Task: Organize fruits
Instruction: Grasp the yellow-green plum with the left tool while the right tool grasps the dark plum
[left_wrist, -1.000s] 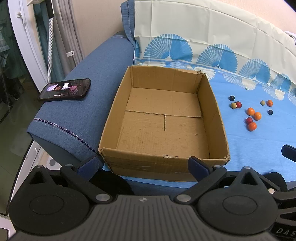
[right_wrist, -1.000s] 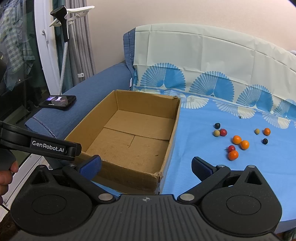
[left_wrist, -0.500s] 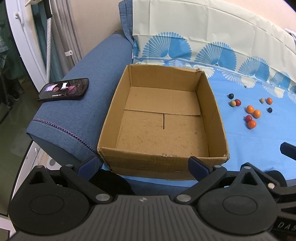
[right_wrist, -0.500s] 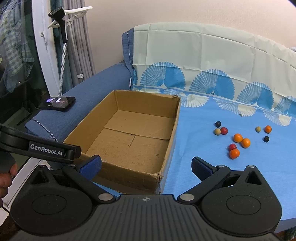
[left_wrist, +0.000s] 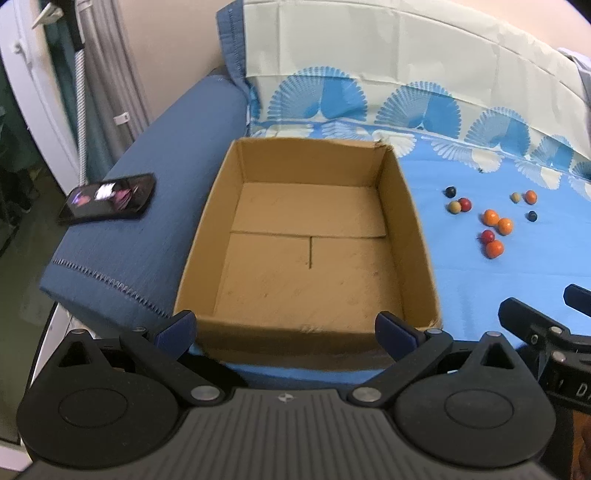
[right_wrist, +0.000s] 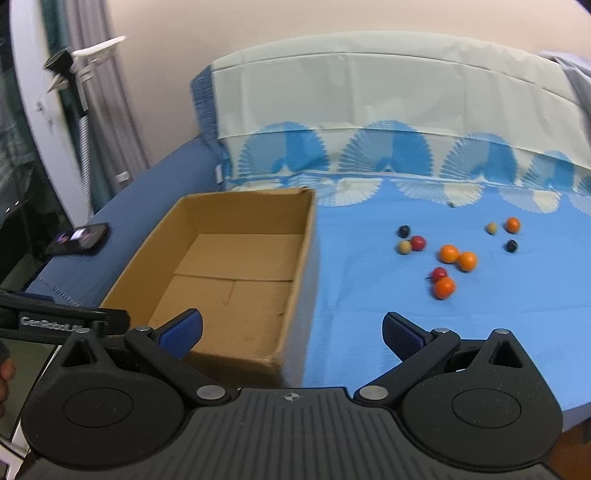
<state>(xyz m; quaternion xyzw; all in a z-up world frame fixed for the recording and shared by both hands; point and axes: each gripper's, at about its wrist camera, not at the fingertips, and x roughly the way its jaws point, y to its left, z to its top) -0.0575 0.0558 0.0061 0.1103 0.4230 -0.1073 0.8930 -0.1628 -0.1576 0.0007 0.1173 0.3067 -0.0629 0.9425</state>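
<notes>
An empty brown cardboard box (left_wrist: 310, 280) sits on the blue cloth; it also shows in the right wrist view (right_wrist: 229, 273). Several small fruits lie on the cloth to its right: orange ones (right_wrist: 448, 254) (right_wrist: 444, 287), red ones (right_wrist: 417, 243), tan ones (right_wrist: 405, 247) and dark ones (right_wrist: 511, 245). They also show in the left wrist view (left_wrist: 491, 218). My left gripper (left_wrist: 286, 330) is open and empty at the box's near wall. My right gripper (right_wrist: 291, 330) is open and empty, near the box's right corner, short of the fruits.
A black phone (left_wrist: 107, 197) lies on the blue sofa arm (left_wrist: 147, 177) left of the box. The patterned cloth (right_wrist: 406, 122) drapes up the sofa back. A curtain and a white stand (right_wrist: 74, 62) are at the far left.
My right gripper has moved forward and to the right, toward the fruits; the view is blurred. My left gripper has shifted slightly closer to the box. Both stay open.
</notes>
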